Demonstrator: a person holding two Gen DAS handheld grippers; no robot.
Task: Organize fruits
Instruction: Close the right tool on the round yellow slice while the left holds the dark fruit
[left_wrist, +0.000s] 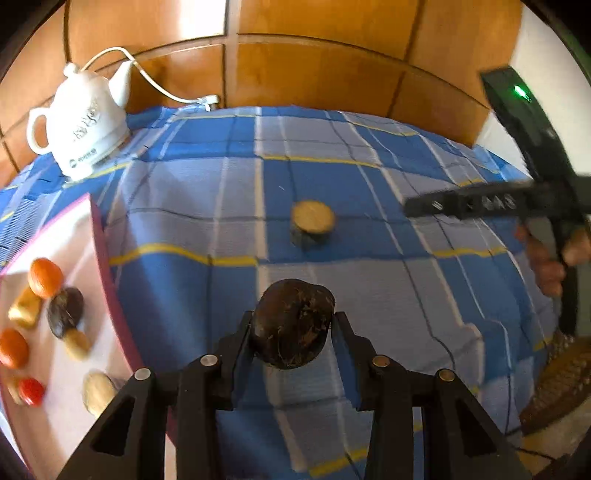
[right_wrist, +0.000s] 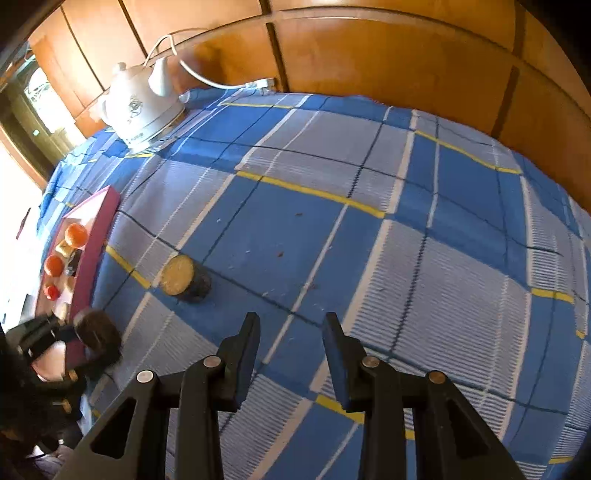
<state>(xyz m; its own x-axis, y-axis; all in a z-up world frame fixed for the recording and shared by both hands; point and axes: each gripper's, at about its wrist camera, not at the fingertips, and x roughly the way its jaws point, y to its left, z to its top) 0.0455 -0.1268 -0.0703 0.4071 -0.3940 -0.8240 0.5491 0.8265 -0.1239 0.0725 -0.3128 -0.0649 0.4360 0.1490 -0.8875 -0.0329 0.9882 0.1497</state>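
My left gripper (left_wrist: 293, 317) is shut on a dark brown, rough-skinned round fruit (left_wrist: 291, 325) and holds it above the blue checked cloth. The right wrist view shows the same fruit (right_wrist: 98, 328) in the left gripper (right_wrist: 55, 332), right beside the tray's near corner. A cut piece of fruit (left_wrist: 313, 225) with dark skin and a pale yellow face lies on the cloth ahead (right_wrist: 184, 278). On the left, a pink-rimmed tray (left_wrist: 107, 266) holds several orange, red, tan and dark fruits. My right gripper (right_wrist: 291, 317) hangs open over bare cloth with nothing between its fingers; it appears blurred (left_wrist: 424, 206) at the right of the left wrist view.
A white kettle (left_wrist: 81, 122) with a cord stands at the back left corner (right_wrist: 144, 110). Wooden panels close off the far side. A brown woven basket (left_wrist: 561, 384) sits at the right edge of the table. A hand (left_wrist: 546, 266) grips the right tool.
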